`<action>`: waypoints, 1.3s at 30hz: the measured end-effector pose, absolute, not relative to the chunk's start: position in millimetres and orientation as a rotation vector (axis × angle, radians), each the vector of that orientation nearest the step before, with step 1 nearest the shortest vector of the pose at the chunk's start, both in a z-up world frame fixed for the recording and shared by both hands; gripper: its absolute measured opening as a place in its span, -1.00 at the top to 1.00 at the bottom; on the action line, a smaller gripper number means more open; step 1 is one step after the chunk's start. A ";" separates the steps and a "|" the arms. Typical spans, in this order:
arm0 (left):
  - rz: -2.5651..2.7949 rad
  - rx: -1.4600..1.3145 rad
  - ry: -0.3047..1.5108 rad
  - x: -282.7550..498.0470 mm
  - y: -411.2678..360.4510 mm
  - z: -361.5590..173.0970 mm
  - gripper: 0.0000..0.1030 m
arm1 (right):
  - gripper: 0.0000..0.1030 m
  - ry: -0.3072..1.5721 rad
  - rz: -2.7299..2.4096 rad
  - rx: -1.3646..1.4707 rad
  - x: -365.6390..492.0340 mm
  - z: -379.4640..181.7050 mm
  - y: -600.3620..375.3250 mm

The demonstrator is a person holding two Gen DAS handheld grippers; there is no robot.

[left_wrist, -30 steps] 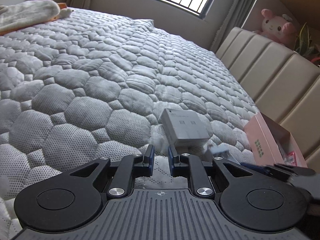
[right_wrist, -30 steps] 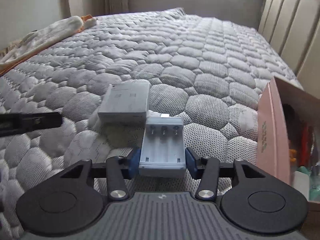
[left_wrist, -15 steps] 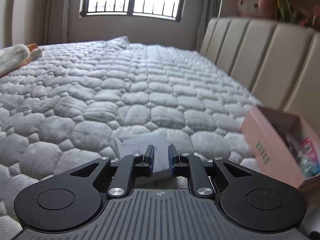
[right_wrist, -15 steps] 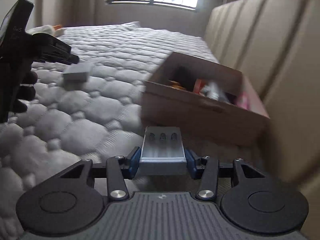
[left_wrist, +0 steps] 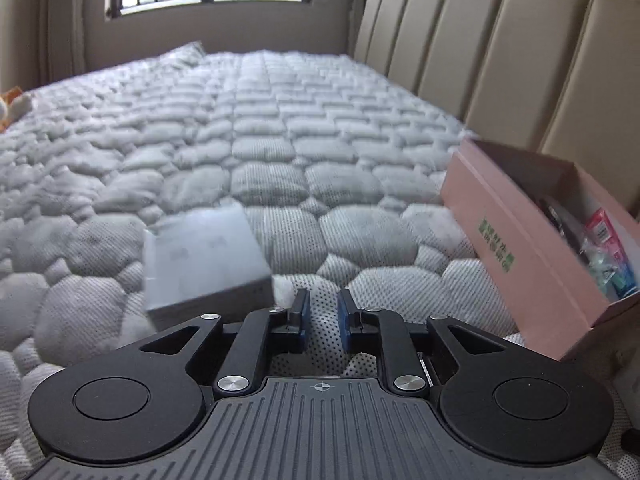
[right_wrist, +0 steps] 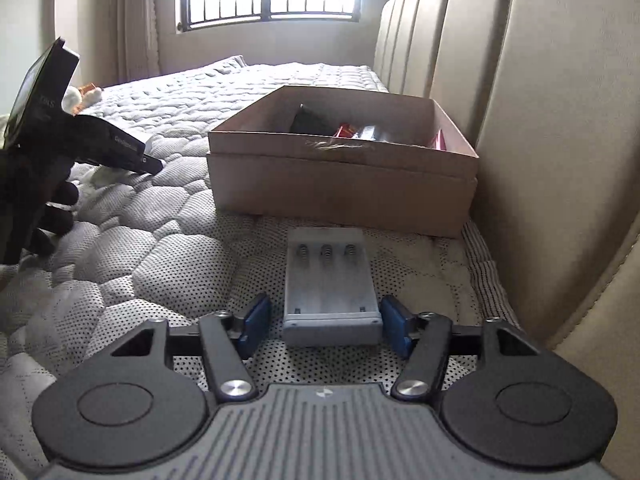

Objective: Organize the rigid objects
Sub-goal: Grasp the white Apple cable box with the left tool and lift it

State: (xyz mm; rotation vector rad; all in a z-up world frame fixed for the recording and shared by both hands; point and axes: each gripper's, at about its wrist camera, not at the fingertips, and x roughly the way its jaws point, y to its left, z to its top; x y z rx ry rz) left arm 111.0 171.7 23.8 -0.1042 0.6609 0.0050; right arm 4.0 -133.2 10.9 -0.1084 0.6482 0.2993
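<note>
Left wrist view: the left gripper [left_wrist: 322,316] holds nothing, its jaws a narrow gap apart. The grey box [left_wrist: 202,260] lies just beside it on the mattress [left_wrist: 280,152], the pink box [left_wrist: 532,240] by the headboard edge.

Right wrist view: the right gripper [right_wrist: 324,322] stands wide open around the battery charger [right_wrist: 330,284], touching neither side. The charger lies near the pink box [right_wrist: 344,178]; on soft quilting, a regrasp could tip it.

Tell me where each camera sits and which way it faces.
Left wrist: on the left gripper, low over the mattress, facing the window; grey box left, pink box right.
Right wrist: on the right gripper, open around the battery holder, facing the pink box; left gripper at left.
Shared: pink box, mattress, window.
</note>
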 end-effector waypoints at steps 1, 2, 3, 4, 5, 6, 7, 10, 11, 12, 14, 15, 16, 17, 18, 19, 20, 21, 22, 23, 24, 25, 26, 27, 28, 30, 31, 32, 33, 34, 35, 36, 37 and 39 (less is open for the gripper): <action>0.012 -0.086 0.615 102.5 170.9 30.2 0.65 | -0.24 0.651 0.304 -0.100 4.8 10.4 -133.7; 0.021 -0.060 0.566 94.2 170.0 39.2 0.65 | -0.28 0.653 0.309 -0.092 5.4 10.1 -134.6; 0.041 -0.028 0.517 87.6 169.4 46.2 0.65 | -0.30 0.654 0.314 -0.086 5.7 9.8 -135.3; 0.076 0.007 0.480 84.2 169.7 52.0 0.65 | -0.34 0.654 0.319 -0.082 5.9 9.5 -135.4; 0.123 0.042 0.466 84.5 171.0 55.2 0.65 | -0.40 0.654 0.323 -0.082 6.5 9.0 -134.8; 0.179 0.068 0.483 89.9 174.1 57.3 0.65 | -0.43 0.655 0.328 -0.086 7.3 8.6 -133.2; 0.222 0.064 0.518 97.1 179.5 55.9 0.65 | -0.46 0.655 0.331 -0.093 7.0 8.4 -132.0; 0.210 -0.052 0.637 115.9 197.0 42.2 0.62 | -0.47 0.649 0.328 -0.112 5.2 8.2 -129.6; 0.203 -0.049 0.651 117.4 195.6 35.8 0.61 | -0.47 0.647 0.328 -0.113 4.7 8.2 -129.1; 0.197 -0.021 0.631 117.0 191.6 33.5 0.61 | -0.47 0.646 0.328 -0.111 4.4 8.1 -129.0; 0.179 -0.006 0.633 119.1 187.7 31.6 0.60 | -0.48 0.649 0.330 -0.107 4.5 7.9 -129.4; 0.174 -0.013 0.633 119.7 186.8 30.5 0.59 | -0.49 0.650 0.332 -0.106 4.8 7.8 -129.5; 0.168 -0.021 0.634 120.3 187.2 30.2 0.58 | -0.51 0.651 0.335 -0.106 5.0 7.7 -129.2; 0.161 -0.024 0.636 120.3 187.4 30.0 0.53 | -0.53 0.652 0.339 -0.105 4.0 8.1 -130.3; 0.153 -0.022 0.637 120.2 186.9 29.9 0.47 | -0.53 0.652 0.340 -0.106 3.8 8.2 -130.7; 0.148 -0.018 0.635 120.5 185.5 29.5 0.45 | -0.53 0.652 0.341 -0.106 3.8 8.4 -130.7; 0.146 -0.013 0.633 120.3 183.9 28.9 0.39 | -0.54 0.652 0.342 -0.105 3.8 8.3 -130.7; 0.140 -0.006 0.634 120.7 182.2 28.4 0.24 | -0.54 0.652 0.343 -0.104 4.0 8.2 -130.7; 0.130 0.003 0.635 120.6 179.8 27.3 0.17 | -0.54 0.653 0.344 -0.103 4.3 8.3 -131.0; 0.123 0.013 0.635 121.0 177.2 26.7 0.05 | -0.55 0.653 0.345 -0.102 4.4 8.2 -131.0; 0.118 0.024 0.637 121.7 174.2 25.9 -0.06 | -0.55 0.654 0.346 -0.103 4.5 8.2 -131.0; 0.115 0.036 0.639 122.7 171.7 25.3 -0.10 | -0.55 0.654 0.346 -0.104 4.6 8.3 -130.9; 0.114 0.044 0.640 123.7 169.6 24.7 -0.17 | -0.55 0.653 0.346 -0.105 4.5 8.3 -130.8; 0.111 0.046 0.641 124.6 168.7 24.3 -0.24 | -0.55 0.653 0.345 -0.106 4.4 8.5 -130.6; 0.107 0.046 0.639 124.9 168.4 24.3 -0.26 | -0.55 0.653 0.345 -0.106 4.4 8.6 -130.4; 0.103 0.025 0.623 121.3 171.4 27.6 -0.26 | -0.55 0.653 0.345 -0.106 4.3 8.6 -130.4; 0.108 -0.001 0.606 117.1 175.1 31.1 -0.25 | -0.56 0.653 0.346 -0.105 4.3 8.7 -130.4; 0.129 -0.021 0.578 111.0 178.5 35.0 -0.24 | -0.56 0.653 0.346 -0.104 4.3 8.8 -130.3; 0.168 -0.024 0.549 104.0 181.6 39.2 -0.22 | -0.56 0.653 0.347 -0.104 4.2 8.7 -130.3; 0.205 -0.025 0.525 98.6 185.2 41.9 -0.19 | -0.57 0.653 0.348 -0.102 4.3 8.6 -130.5; 0.230 -0.041 0.509 94.9 190.2 43.9 -0.18 | -0.58 0.653 0.351 -0.100 4.4 8.6 -130.5; 0.245 -0.067 0.500 92.6 195.9 44.9 -0.18 | -0.59 0.654 0.354 -0.098 5.0 8.4 -130.7; 0.255 -0.092 0.505 92.6 201.2 44.9 -0.18 | -0.59 0.655 0.356 -0.096 5.3 8.3 -130.8; 0.267 -0.129 0.537 97.0 209.2 41.5 -0.18 | -0.59 0.655 0.358 -0.092 5.4 8.4 -131.5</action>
